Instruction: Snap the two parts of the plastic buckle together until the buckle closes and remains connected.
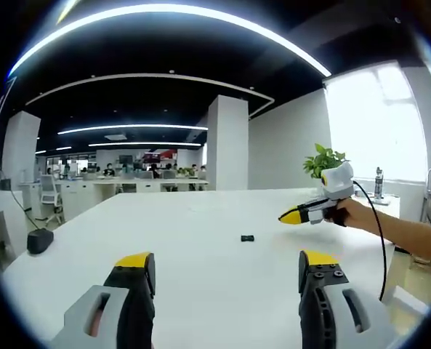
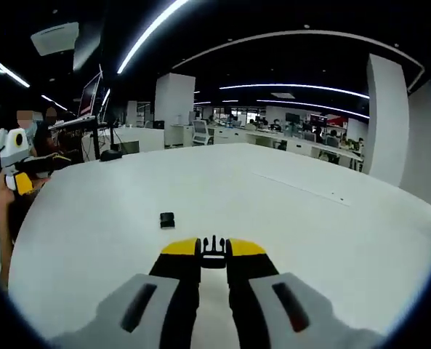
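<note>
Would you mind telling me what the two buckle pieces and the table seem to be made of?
Pronged buckle piece in the right gripper: apparently moulded black plastic, thin crisp prongs. Loose buckle piece: dark, too small to tell. Table: smooth white top, probably laminate, softly reflecting the ceiling lights.

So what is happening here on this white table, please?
A person is working with two hand-held grippers over a white table. The right hand-held gripper is shut on one black buckle part, prongs pointing forward. The other buckle part lies loose on the table just ahead. The left hand-held gripper is open and holds nothing. The buckle is not yet joined.
</note>
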The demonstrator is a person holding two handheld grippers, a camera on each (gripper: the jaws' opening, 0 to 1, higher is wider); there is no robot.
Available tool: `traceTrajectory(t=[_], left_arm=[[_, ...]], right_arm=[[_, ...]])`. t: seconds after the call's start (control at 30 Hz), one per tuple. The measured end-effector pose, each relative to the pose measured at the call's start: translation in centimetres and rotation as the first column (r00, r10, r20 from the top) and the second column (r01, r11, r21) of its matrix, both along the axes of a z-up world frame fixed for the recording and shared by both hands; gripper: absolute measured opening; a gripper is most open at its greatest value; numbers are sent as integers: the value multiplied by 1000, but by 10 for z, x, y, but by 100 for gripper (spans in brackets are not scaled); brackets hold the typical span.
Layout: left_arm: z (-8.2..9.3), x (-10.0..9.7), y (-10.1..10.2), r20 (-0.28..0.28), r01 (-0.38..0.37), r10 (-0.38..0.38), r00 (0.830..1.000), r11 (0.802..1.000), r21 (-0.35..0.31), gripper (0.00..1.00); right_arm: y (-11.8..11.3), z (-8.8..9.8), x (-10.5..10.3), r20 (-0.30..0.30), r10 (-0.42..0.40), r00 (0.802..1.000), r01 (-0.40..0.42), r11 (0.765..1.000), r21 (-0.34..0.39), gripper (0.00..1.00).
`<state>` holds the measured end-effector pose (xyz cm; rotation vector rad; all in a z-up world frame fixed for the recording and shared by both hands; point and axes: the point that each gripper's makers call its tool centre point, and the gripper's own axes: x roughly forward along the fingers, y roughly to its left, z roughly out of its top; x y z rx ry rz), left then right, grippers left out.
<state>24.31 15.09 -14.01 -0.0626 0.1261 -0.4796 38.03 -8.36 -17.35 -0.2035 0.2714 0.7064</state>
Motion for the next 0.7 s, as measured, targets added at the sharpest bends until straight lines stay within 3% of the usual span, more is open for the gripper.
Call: traceTrajectory(t=[0.13,0.37,0.57,0.7], left_arm=[[2,1,-2,8,6,-6,1000,1000,-3,82],[5,1,-8,8,27,-27,1000,999,25,82],[0,10,-20,-24,100,-99,995,995,31,82],[-6,28,-12,-32,46,-42,999,992,114,80]], right_arm=[[6,-1,-4,-8,40,999,-40,999,37,13],[10,-8,-5,-13,71,997,-71,997,8,13],[15,-9,-9,-17,91,996,-90,996,26,13],[17,-7,-12,-11,105,994,-105,994,25,13]])
